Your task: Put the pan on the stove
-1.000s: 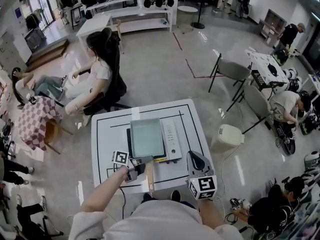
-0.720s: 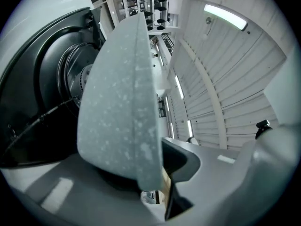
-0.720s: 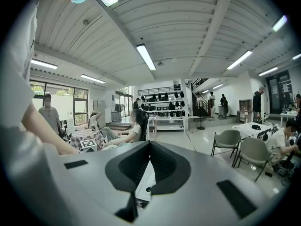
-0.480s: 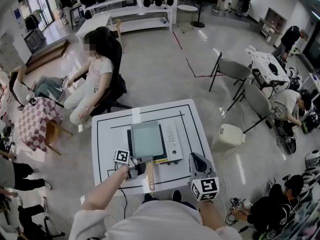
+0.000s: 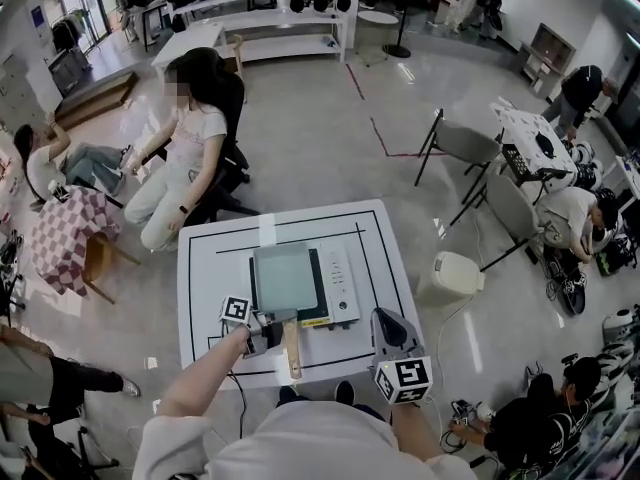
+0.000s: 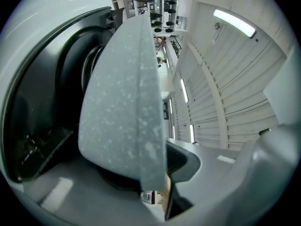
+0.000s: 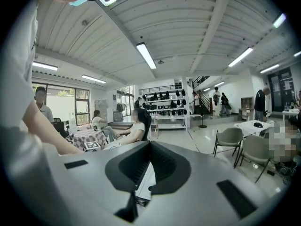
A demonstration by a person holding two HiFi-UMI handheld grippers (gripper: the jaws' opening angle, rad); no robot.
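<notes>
Only one pan (image 5: 284, 276) over one stove (image 5: 341, 284), handle (image 5: 291, 348) in left gripper (image 5: 258, 336).

Square grey pan (image 5: 285, 279), wooden-handled, level over the white stove (image 5: 341, 286).

"What am I wearing?"

"You wear a white short-sleeved shirt (image 5: 320, 448)."

"And my tools?"

"Your left tool (image 5: 262, 326) and right tool (image 5: 384, 318) have pale grey bodies. Each carries a marker cube (image 5: 403, 379) with black-and-white squares. Your right tool's notch is lined in ribbed black, with flat black rectangular patches (image 7: 75, 164) on either side. A thin dark cable (image 5: 240, 408) shows beneath your left one."
</notes>
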